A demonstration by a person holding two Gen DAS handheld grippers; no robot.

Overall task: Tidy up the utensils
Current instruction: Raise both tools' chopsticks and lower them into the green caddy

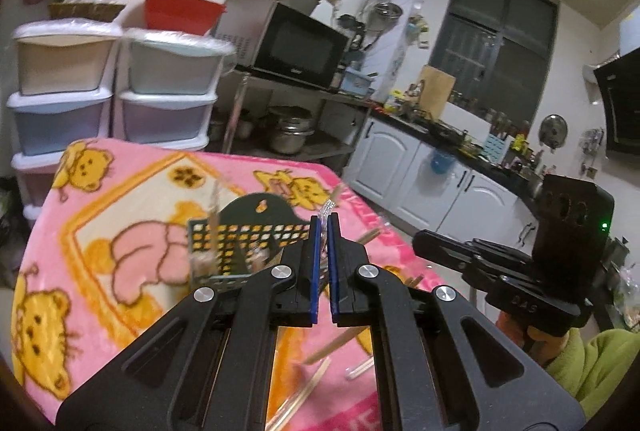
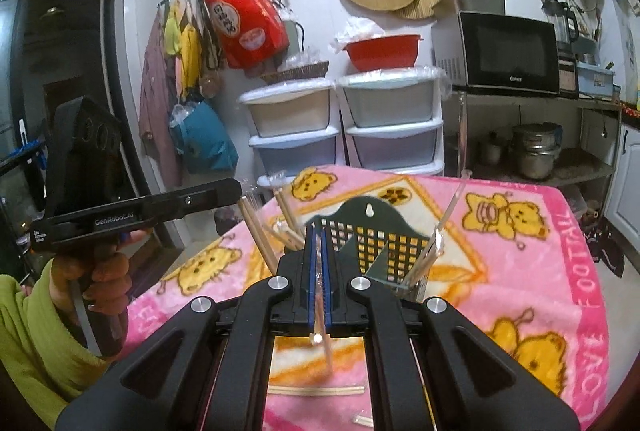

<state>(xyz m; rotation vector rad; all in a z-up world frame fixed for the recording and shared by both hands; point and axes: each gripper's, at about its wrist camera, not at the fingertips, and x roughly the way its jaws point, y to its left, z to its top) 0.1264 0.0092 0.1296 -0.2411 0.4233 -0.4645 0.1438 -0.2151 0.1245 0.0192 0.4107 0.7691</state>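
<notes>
**Wrapped chopstick clamped, rack ahead**

Blue-padded right gripper (image 2: 318,235) sits bottom centre of the right wrist view, fingers narrow and pinched on a plastic-wrapped chopstick (image 2: 323,327) whose lower end pokes out below the pads. Left gripper (image 1: 323,227) shows fingers nearly closed; a crinkled bit of clear wrapper (image 1: 328,208) appears at the tips, but whether it is gripped cannot be told. More loose chopsticks (image 2: 316,390) lie on the pink bear blanket (image 2: 520,295) near the bottom edge. Just beyond the right fingertips, mid-frame, stands the black mesh utensil rack (image 2: 384,235), already holding several chopsticks (image 2: 260,231) leaning left and a wrapped one (image 2: 444,223) leaning right. Judged step: dropping the held chopstick into the rack. To do well: keep the stick near vertical, centre it over the open top, lower before releasing, avoid knocking leaning sticks. Far back: drawer units (image 2: 344,123).
</notes>
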